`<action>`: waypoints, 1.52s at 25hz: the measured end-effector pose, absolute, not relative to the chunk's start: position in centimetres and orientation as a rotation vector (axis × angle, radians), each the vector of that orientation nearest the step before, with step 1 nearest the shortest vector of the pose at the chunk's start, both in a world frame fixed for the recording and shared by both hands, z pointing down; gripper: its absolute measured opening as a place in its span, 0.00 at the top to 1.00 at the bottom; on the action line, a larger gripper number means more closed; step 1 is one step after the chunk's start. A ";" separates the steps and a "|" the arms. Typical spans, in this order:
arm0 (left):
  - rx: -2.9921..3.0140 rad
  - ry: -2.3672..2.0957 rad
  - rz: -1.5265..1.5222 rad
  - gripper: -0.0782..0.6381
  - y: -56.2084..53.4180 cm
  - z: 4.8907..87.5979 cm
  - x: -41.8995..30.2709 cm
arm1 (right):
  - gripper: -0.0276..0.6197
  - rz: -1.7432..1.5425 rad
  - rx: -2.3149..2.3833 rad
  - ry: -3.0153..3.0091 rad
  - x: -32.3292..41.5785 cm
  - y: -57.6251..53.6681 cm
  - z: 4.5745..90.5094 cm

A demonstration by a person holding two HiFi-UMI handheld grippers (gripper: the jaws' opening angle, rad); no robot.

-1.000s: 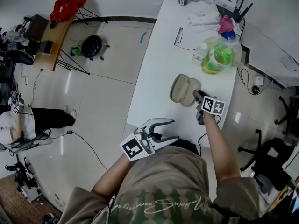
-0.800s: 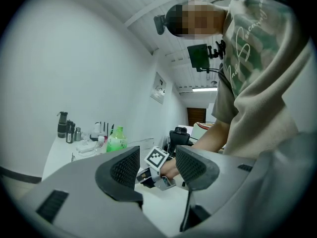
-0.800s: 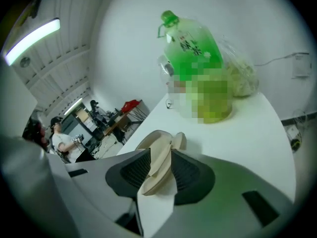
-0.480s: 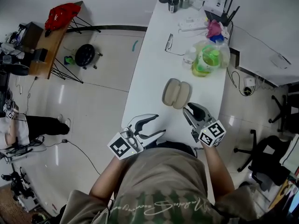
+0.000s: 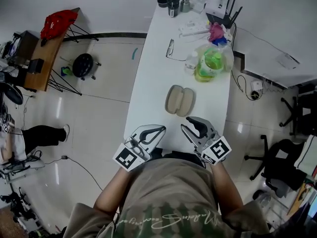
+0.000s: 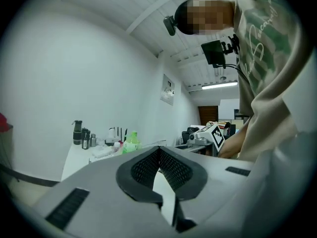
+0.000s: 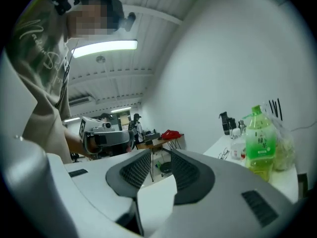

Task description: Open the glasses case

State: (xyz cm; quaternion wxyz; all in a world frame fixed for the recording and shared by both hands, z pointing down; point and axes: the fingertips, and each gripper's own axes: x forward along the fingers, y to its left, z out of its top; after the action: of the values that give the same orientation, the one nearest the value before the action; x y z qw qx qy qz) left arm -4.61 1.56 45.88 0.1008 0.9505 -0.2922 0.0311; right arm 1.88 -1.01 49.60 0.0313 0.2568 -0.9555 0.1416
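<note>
Beyond both pairs of jaws, untouched, the glasses case (image 5: 179, 100) lies open on the surface (image 5: 157, 73). Left gripper (image 5: 161, 130) just clenched empty; right gripper (image 5: 188, 123), released, has withdrawn from the case.

Workroom: plain white wall (image 5: 99, 4), glossy pale tiled floor (image 5: 99, 118).
Long white table (image 5: 153, 83) stands mid-floor; brown wooden side bench (image 5: 47, 53) at left, black swivel office chair (image 5: 277, 157) at right; fluorescent ceiling tube (image 7: 106, 45) lit.
</note>
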 end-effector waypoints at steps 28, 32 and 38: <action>2.844 -0.743 0.159 0.88 4.0 47.4 -9.1 | 0.94 0.214 0.954 -3.012 -5.7 0.5 46.0; 2.824 -0.710 0.162 0.88 4.0 48.2 -10.1 | 0.94 0.218 1.041 -3.022 -5.5 0.0 45.1; 2.825 -0.660 0.180 0.88 4.1 49.4 -11.9 | 0.94 0.217 1.083 -2.995 -6.5 1.3 45.7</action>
State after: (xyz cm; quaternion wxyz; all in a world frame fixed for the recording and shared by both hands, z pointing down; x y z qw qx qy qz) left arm -11.92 4.10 49.40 0.1169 0.9652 -0.2256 0.0614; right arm -6.51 1.27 45.67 -0.0252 0.3390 -0.9380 0.0680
